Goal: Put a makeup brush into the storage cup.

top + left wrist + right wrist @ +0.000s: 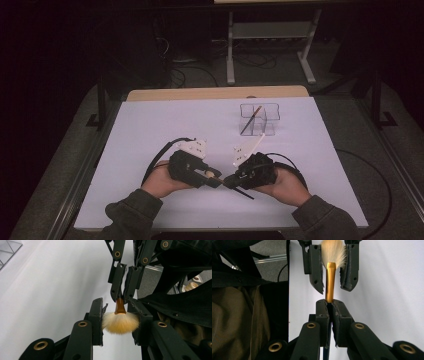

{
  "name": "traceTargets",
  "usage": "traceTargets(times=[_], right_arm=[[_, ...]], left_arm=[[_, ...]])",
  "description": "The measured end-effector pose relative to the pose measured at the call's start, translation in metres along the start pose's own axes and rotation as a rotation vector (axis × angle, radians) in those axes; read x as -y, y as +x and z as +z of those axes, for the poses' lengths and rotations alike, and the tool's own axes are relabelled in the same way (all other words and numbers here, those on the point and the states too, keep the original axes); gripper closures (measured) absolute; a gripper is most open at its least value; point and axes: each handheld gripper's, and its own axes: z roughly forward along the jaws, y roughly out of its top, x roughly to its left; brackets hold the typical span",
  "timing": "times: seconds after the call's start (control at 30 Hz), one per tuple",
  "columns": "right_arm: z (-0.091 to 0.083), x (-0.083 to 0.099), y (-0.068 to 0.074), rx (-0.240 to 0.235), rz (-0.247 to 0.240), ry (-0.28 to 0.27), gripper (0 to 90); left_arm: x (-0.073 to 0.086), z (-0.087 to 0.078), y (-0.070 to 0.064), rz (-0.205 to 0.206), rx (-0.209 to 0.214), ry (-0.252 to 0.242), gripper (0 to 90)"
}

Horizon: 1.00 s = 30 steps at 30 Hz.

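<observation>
Left gripper (216, 179) fingers parted, right gripper (229, 181) fingers clamped together, tips facing, nearly touching

Clear organizer on a white surface

A clear acrylic organizer (259, 119) stands on the white surface (150, 130), toward its far right part. A thin dark brush (250, 120) leans inside the organizer's left compartment. Beyond the surface's wooden far edge (215, 93), a grey metal frame (270, 35) stands on the floor.
</observation>
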Motion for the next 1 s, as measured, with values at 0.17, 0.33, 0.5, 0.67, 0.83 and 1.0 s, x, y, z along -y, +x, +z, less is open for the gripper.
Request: traceTargets(times=[0.17,0.33,0.5,0.67,0.83,1.0], right_arm=[[0.001,0.0,0.0,-0.003,-0.008,0.0,83.3],[0.001,0.001,0.0,0.011,-0.008,-0.005,83.3],[0.002,0.001,0.0,0.015,-0.009,-0.008,83.3],[0.004,0.002,0.0,0.015,-0.013,-0.011,82.1],[0.004,0.0,0.0,0.001,-0.009,0.01,76.8],[0.004,-0.002,0.0,0.01,-0.007,0.029,76.9]], left_arm=[[0.0,0.0,0.001,-0.005,0.007,0.01,71.2],[-0.001,-0.001,0.002,-0.013,0.024,0.01,78.8],[-0.002,0.0,0.002,-0.028,0.027,0.022,80.2],[-0.004,0.0,0.001,-0.027,0.02,0.039,80.8],[-0.009,0.001,-0.002,-0.011,0.002,0.061,81.0],[-0.012,0.0,-0.004,0.0,-0.004,0.061,81.1]])
